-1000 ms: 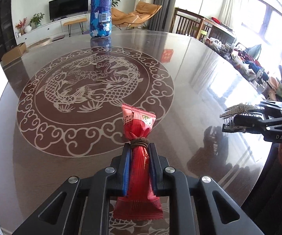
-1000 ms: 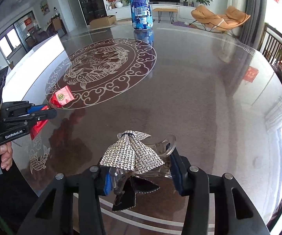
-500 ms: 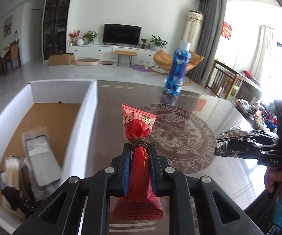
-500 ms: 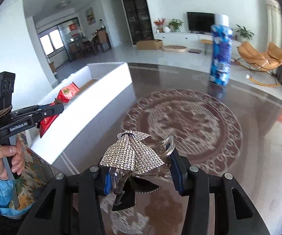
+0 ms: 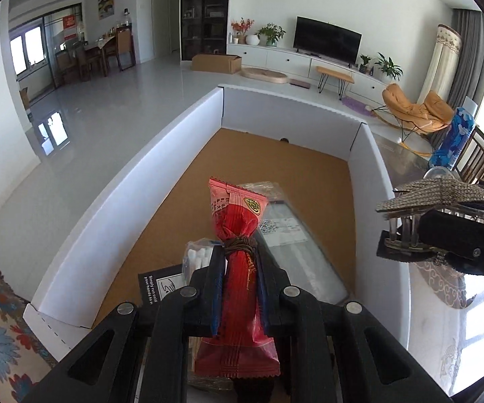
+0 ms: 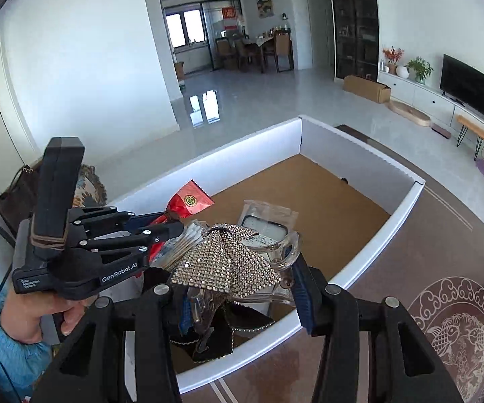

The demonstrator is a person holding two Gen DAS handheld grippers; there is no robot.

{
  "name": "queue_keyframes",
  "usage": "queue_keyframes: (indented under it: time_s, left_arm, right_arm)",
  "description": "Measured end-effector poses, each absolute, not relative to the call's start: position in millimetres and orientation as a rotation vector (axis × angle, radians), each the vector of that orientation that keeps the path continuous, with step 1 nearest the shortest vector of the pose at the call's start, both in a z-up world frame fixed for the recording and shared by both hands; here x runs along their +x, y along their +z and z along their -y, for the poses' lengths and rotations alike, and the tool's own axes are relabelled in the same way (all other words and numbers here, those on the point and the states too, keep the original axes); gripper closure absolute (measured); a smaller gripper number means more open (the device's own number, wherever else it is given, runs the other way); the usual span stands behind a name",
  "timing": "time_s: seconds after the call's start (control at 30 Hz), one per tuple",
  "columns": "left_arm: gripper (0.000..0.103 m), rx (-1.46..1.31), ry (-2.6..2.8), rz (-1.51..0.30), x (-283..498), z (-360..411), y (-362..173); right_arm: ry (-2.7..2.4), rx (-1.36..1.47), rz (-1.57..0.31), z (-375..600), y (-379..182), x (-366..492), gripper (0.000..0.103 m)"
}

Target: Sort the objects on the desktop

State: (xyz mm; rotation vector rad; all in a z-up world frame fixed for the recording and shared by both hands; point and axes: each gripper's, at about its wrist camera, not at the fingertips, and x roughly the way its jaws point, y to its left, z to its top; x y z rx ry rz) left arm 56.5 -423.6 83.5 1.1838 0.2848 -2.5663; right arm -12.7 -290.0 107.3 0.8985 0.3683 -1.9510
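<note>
Both grippers have swung away from the patterned dark table [image 6: 450,255] of a second ago and now hang over the white-walled box [image 5: 134,181] with the brown cardboard floor. In the left wrist view the red snack packet [image 5: 238,268] runs lengthwise along the line of the fingers, its crimped top with the round gold emblem pointing away from the camera over the box floor and its other crimped end hanging back toward the camera; a dark band is wound around its narrow waist. The left gripper [image 5: 240,268] is clamped tight on that waist, pads pressing both sides, with the packet held clear above the box's contents. Beneath it lie a clear flat package [image 5: 295,245] with a white label, a bag of cotton swabs [image 5: 198,258] and a black card [image 5: 159,285] with white print. The right gripper [image 6: 238,288] is partly closed on a rhinestone bow hair clip [image 6: 228,262], whose glittering silver bow lies crosswise between the fingers, with a clear plastic claw under it and black ribbon tails hanging below. That clip hangs just above the box's near corner. A hand [image 6: 30,309] in a blue sleeve grips the left handle.
</note>
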Motion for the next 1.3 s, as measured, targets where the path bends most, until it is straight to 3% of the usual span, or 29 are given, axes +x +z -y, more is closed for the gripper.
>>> queue_keyframes:
  time_s: [0.13,0.17,0.2,0.23,0.27,0.3,0.33,0.8,1.3]
  left_arm:
    - [0.086,1.206,-2.516,-0.329,50.0,438.0,66.8]
    - [0.085,1.203,-2.496,-0.345,50.7,443.9,64.3]
    - [0.084,1.200,-2.476,-0.357,51.0,447.4,62.8]
    - [0.073,1.202,-2.453,-0.363,51.9,450.4,61.4]
    - [0.045,1.195,-2.437,-0.365,53.3,452.2,61.2]
    - [0.027,1.177,-2.429,-0.359,55.3,451.6,62.9]
    - [0.000,1.145,-2.424,-0.342,58.6,450.5,65.5]
    - [0.000,1.019,-2.406,-0.230,75.0,410.2,91.0]
    - [0.000,0.983,-2.327,-0.187,73.8,384.9,102.6]
  right_arm:
    - [-1.960,0.924,-0.378,321.2,83.4,-26.3,0.053]
    - [-1.953,0.951,-0.375,326.6,77.7,-31.0,0.049]
    - [-1.945,0.979,-0.373,331.1,73.4,-35.0,0.031]
    - [-1.948,0.989,-0.361,332.6,72.2,-37.6,0.015]
    - [-1.955,0.980,-0.346,331.1,73.8,-39.1,0.012]
    - [-1.958,0.969,-0.336,328.6,77.1,-41.1,0.012]
    - [-1.960,0.963,-0.333,325.9,79.8,-42.3,0.012]
    - [-2.054,0.888,-0.482,287.1,89.1,-26.6,0.005]
    - [-2.078,0.933,-0.473,261.1,83.1,-33.3,0.005]
